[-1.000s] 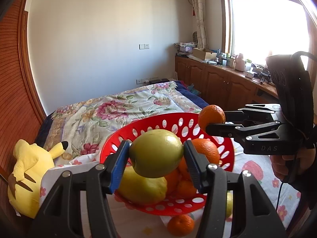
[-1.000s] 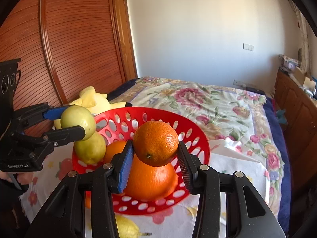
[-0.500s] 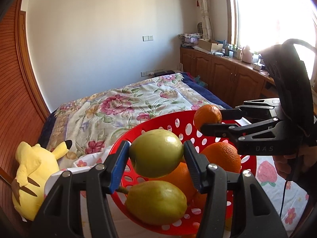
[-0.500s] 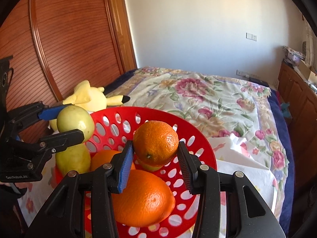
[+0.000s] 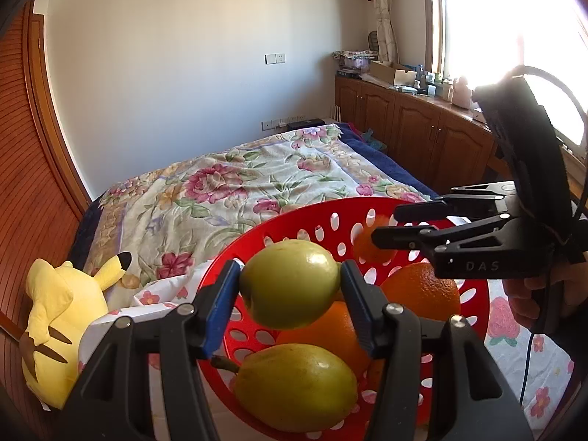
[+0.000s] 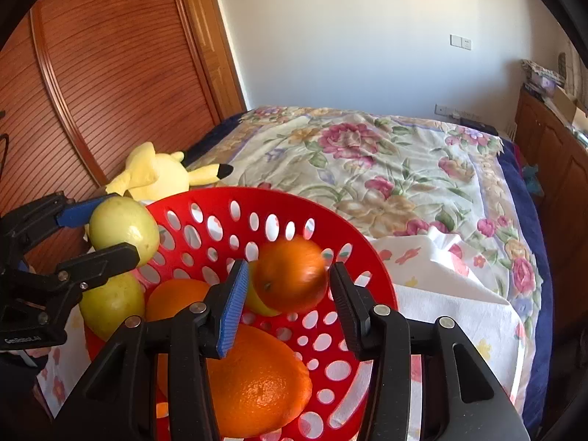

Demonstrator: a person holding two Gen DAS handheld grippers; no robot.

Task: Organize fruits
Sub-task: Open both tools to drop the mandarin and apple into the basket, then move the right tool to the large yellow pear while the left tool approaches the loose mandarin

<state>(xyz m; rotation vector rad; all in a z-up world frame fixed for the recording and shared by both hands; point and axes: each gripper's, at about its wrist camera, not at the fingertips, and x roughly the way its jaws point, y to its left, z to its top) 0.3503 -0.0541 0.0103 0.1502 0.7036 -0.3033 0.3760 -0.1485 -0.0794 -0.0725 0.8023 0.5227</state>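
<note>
Fingers of the left gripper point(image 5: 290, 290) clamp a smooth yellow-green fruit point(image 5: 290, 288) above the red perforated basket point(image 6: 294, 217) on the bed. Over that same basket, the right gripper point(image 6: 288, 301) has just been spreading; its fingers stand clear of a blurred orange point(image 6: 292, 281) between them. Inside the basket lie a bigger orange point(image 6: 257, 382) and a yellow-green pear point(image 5: 294, 386).
</note>
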